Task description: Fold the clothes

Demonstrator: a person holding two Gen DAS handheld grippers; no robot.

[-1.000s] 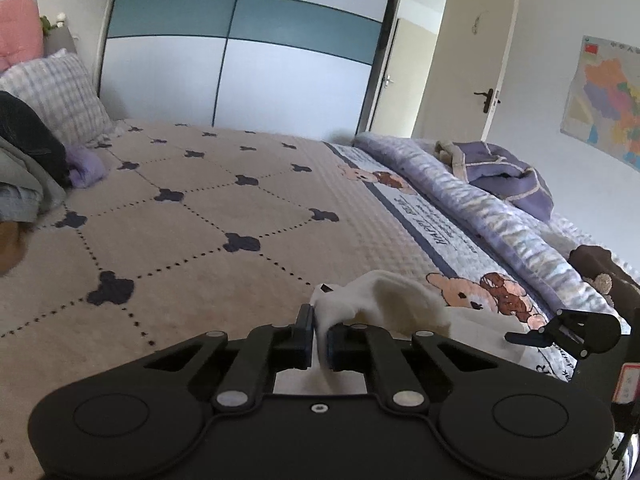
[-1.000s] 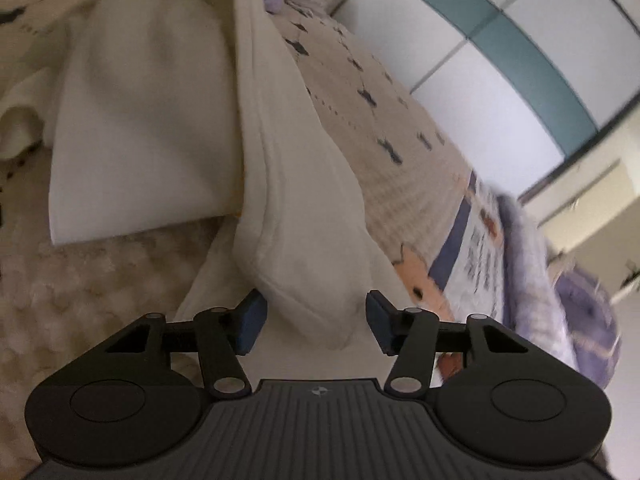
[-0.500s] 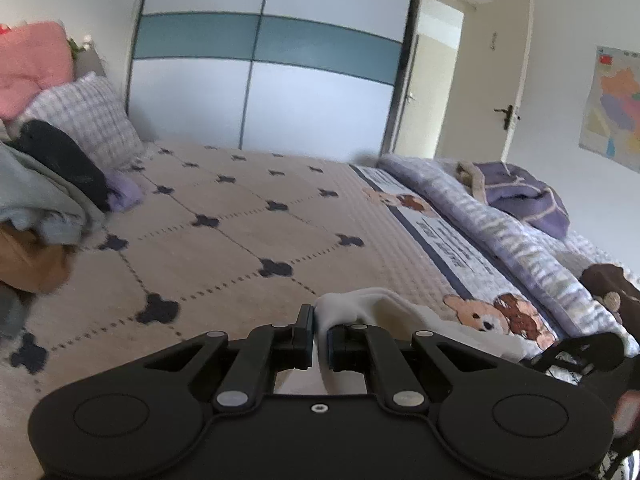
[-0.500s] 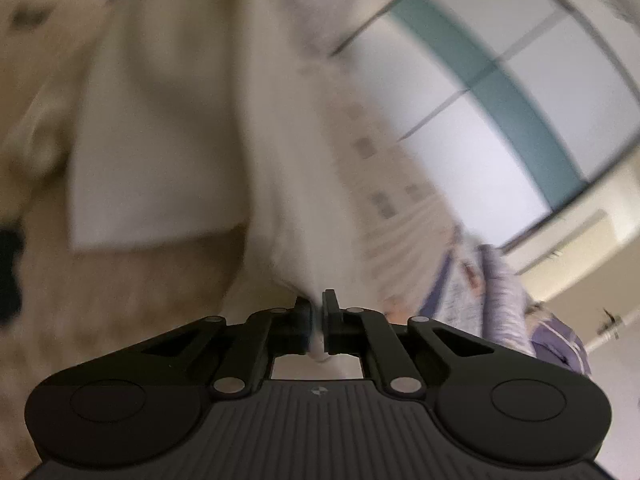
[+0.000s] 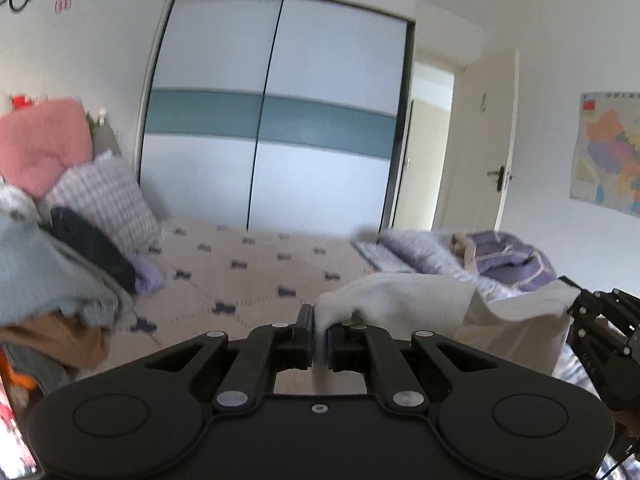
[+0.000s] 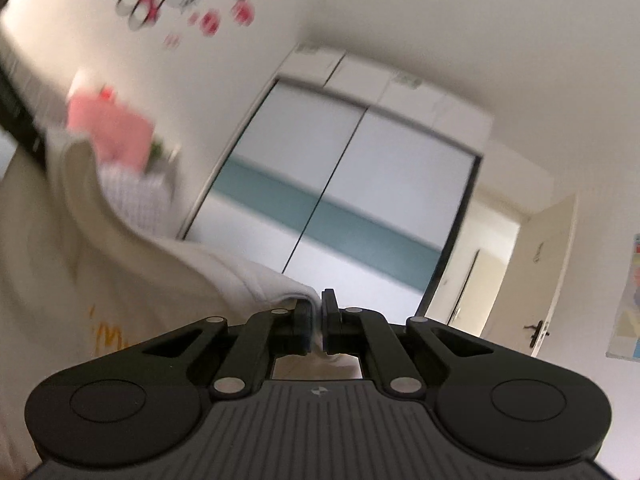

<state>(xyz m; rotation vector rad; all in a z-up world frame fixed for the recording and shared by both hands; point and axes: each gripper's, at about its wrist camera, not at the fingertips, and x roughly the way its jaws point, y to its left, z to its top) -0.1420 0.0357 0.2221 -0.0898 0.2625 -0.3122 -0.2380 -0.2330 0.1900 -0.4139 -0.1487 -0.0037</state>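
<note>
A cream white garment (image 5: 404,300) hangs stretched in the air above the bed (image 5: 248,280). My left gripper (image 5: 319,328) is shut on one edge of it, and the cloth runs off to the right toward my right gripper (image 5: 576,312), seen at the right edge. In the right wrist view my right gripper (image 6: 318,316) is shut on another edge of the garment (image 6: 168,268), which sweeps away to the left and down. Faint orange print shows on the hanging cloth low at the left.
A pile of clothes (image 5: 52,280) lies on the left of the bed by a checked pillow (image 5: 104,200) and a pink cushion (image 5: 40,144). A purple blanket (image 5: 500,260) is heaped at the right. The wardrobe (image 5: 272,128) and a door (image 5: 488,152) stand behind.
My right gripper closed on the garment's edge. Both grippers then rose from the bed, lifting the cloth, and the right one tipped upward toward the wall and wardrobe.
</note>
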